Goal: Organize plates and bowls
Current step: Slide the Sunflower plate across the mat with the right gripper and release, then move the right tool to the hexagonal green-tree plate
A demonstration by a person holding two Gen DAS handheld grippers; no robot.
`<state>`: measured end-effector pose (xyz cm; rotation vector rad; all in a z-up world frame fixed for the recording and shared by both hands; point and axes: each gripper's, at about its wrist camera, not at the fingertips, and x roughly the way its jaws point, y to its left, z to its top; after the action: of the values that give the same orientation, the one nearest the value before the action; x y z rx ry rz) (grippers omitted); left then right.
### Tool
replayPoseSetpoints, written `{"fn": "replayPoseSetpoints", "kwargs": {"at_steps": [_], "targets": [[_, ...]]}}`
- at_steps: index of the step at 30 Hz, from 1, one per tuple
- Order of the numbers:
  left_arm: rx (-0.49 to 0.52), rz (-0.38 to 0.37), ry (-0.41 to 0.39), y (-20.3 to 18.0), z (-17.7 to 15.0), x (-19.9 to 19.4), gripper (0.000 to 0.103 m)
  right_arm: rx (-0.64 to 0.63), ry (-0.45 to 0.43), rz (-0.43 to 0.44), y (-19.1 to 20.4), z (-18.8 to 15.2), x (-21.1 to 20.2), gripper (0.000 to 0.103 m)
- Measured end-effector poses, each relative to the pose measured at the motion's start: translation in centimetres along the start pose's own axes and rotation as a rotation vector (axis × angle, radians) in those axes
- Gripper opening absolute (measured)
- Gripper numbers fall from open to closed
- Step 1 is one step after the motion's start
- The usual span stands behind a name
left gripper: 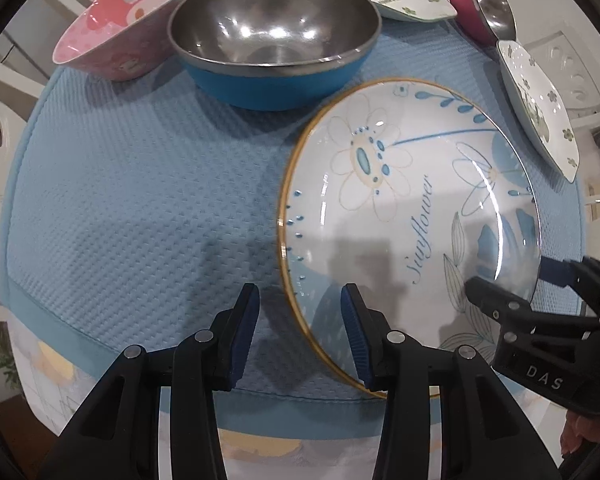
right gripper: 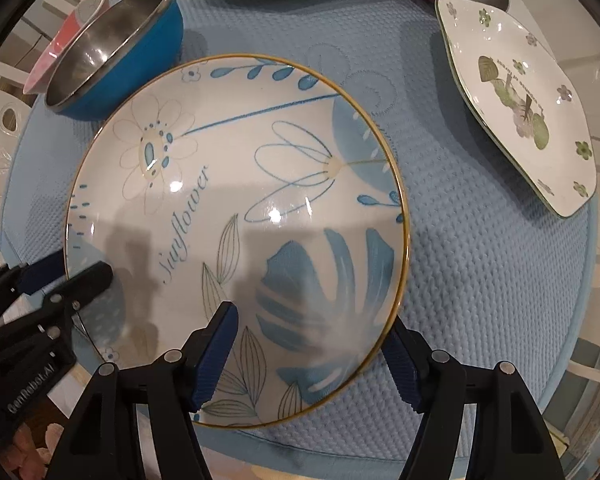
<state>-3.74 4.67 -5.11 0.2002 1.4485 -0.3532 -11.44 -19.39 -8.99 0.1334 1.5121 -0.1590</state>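
- The Sunflower plate (right gripper: 236,216) lies flat on the blue mat (left gripper: 140,200), just beside the blue steel bowl (left gripper: 274,36).
- The right gripper (right gripper: 312,352) straddles its near rim, jaws apart, not pinching.
- The left gripper (left gripper: 300,332) hangs open, one finger over the plate's edge.

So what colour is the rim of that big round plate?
A thin gold-yellow line edges the Sunflower plate, clearest in the right wrist view.

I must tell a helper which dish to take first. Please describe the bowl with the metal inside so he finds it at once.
On the light blue waffle-textured mat, look past the large round "Sunflower" plate. The blue bowl with bare steel inside stands there, beside a pink cartoon-print bowl; its neighbours are all patterned.
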Motion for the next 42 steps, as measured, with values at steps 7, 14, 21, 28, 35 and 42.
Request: {"fn": "replayPoseSetpoints", "kwargs": {"at_steps": [7, 14, 21, 28, 35, 42], "targets": [[0.022, -0.045, -0.008, 2.4, -0.2, -2.2, 0.041, 0.129, -0.025, 0.060, 0.7, -2.9, -0.8, 0.067], [0.030, -0.060, -0.031, 7.0, -0.6, -5.2, 0.041, 0.202, -0.027, 0.047, 1.2, -4.6, -0.3, 0.067], [-0.110, -0.049, -0.017, 12.6, -0.4, -5.4, 0.041, 0.203, -0.012, 0.005, 4.3, -3.8, 0.3, 0.067], [-0.200, -0.039, 0.018, 15.1, -0.4, -6.1, 0.042, 0.147, -0.007, -0.064, 3.9, -3.7, -1.4, 0.067], [-0.133, -0.090, 0.075, 9.0, 0.8, -5.5, 0.042, 0.070, -0.026, -0.054, 1.7, -1.4, -3.4, 0.067], [-0.076, -0.055, 0.082, 3.3, 2.8, -5.3, 0.051, 0.024, 0.016, -0.031, -2.3, -0.5, -2.9, 0.067]]}}
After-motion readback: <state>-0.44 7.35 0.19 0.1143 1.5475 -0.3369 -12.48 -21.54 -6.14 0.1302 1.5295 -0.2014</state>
